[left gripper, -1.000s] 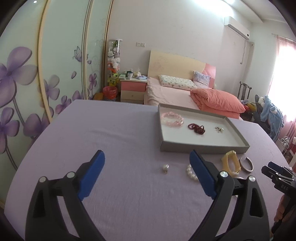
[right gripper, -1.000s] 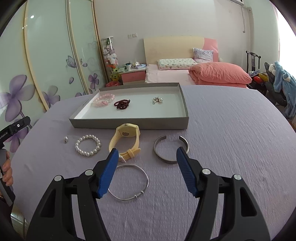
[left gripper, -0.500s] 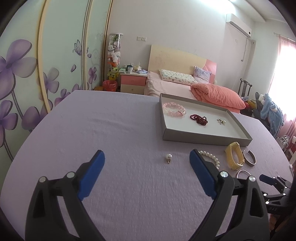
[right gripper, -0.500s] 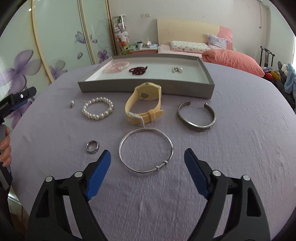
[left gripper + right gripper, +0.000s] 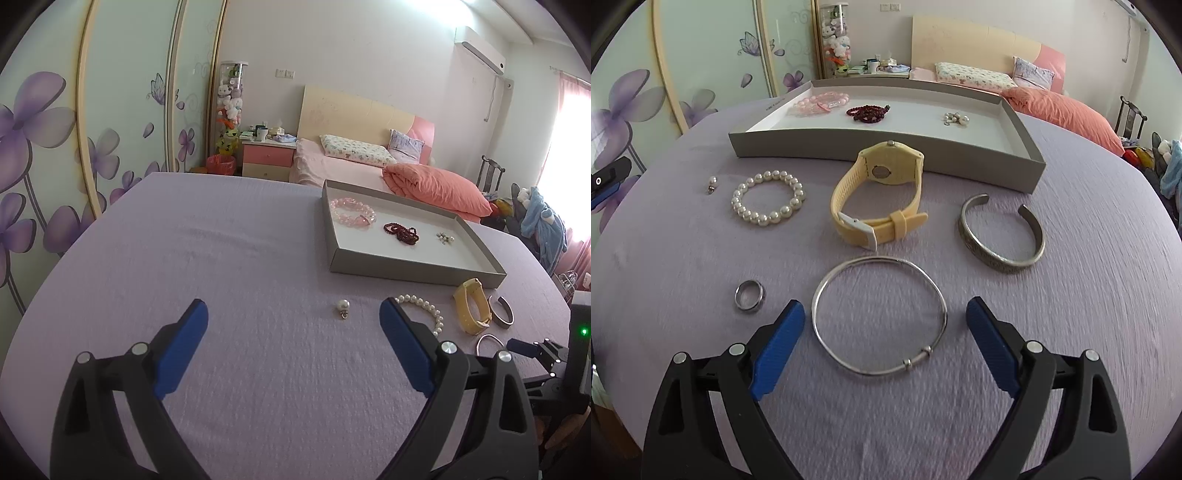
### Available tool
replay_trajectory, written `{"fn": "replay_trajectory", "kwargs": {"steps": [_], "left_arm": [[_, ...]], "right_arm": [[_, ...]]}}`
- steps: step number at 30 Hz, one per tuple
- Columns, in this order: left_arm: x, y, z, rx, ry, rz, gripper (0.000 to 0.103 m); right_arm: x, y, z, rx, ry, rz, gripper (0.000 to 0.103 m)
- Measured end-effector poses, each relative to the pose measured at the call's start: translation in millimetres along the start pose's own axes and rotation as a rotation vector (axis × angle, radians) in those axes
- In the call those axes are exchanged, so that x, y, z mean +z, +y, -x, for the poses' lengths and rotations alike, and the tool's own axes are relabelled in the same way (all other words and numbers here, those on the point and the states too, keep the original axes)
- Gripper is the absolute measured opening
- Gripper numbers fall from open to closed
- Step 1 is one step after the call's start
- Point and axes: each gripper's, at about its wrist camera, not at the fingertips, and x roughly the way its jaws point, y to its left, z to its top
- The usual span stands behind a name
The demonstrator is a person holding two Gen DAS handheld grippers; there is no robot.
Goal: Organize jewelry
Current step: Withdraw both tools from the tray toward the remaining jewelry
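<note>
Left wrist view: the left hand-held gripper (image 5: pixel 293 325) hangs wide and empty over the surface (image 5: pixel 221 240), short of the tray (image 5: pixel 417 266); a pearl charm (image 5: pixel 343 306) lies just ahead, nearer than a second ago.

Right wrist view: the right hand-held gripper (image 5: pixel 885 325) has just been opening wide and has dropped toward the bangle (image 5: pixel 880 317), which lies between its fingers, untouched, well short of the tray (image 5: pixel 886 153). A grasp looks next.

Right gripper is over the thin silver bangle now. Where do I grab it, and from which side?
Judging by its pose, come straight down with the right gripper, jaws open and just widened, nothing between them. The thin silver bangle lies flat on the purple cloth, so pinch across the wire of its near arc, beside the two small beads, one finger inside the ring, one outside.
</note>
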Motion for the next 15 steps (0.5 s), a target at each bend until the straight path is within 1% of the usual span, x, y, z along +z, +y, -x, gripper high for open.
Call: {"fn": "replay_trajectory", "kwargs": {"steps": [15], "left_arm": [[-4, -12, -2, -0.025, 0.020, -0.027, 0.094]], "right_arm": [[5, 0, 0, 0.014, 0.003, 0.019, 0.091]]}}
